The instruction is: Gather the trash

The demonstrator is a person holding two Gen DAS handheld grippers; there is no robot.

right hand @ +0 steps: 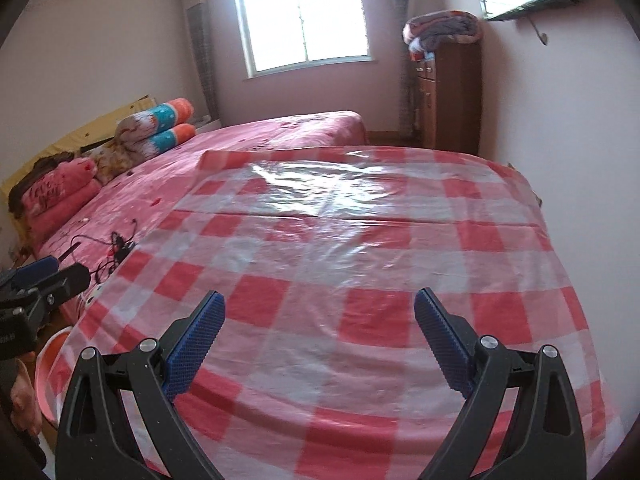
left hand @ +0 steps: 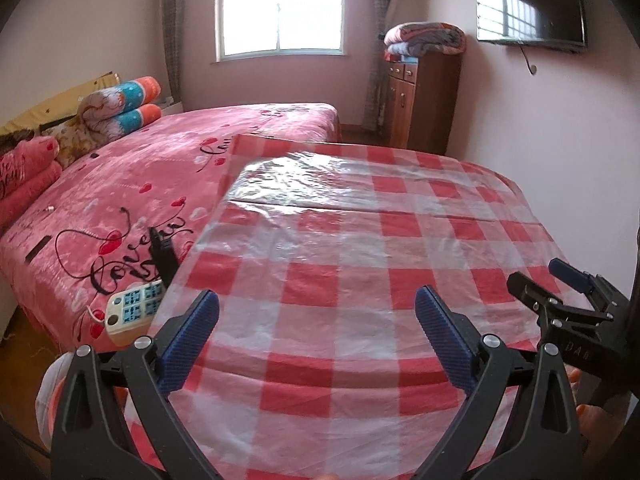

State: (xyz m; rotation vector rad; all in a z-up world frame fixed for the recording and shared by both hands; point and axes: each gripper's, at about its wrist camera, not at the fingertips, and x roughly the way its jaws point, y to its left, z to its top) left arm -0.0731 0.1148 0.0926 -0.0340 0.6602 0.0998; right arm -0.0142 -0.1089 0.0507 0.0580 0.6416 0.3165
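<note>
Where both views faced the bed:
Left gripper (left hand: 316,312): spread, held nothing
Right gripper (right hand: 320,312): spread, held nothing
Checked tablecloth (right hand: 360,264): lay under both, bare of trash

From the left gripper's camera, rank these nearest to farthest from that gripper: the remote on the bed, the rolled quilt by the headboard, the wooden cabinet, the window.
1. Remote, beside the left gripper, on the bed's near edge.
2. Rolled quilt, far left.
3. Wooden cabinet, right, against the wall.
4. Window, back wall.

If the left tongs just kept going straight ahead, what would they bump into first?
Probably the red-checked plastic tablecloth: the open left tongs point low across it. Nothing lies on it in their path, though depth is hard to judge.
</note>
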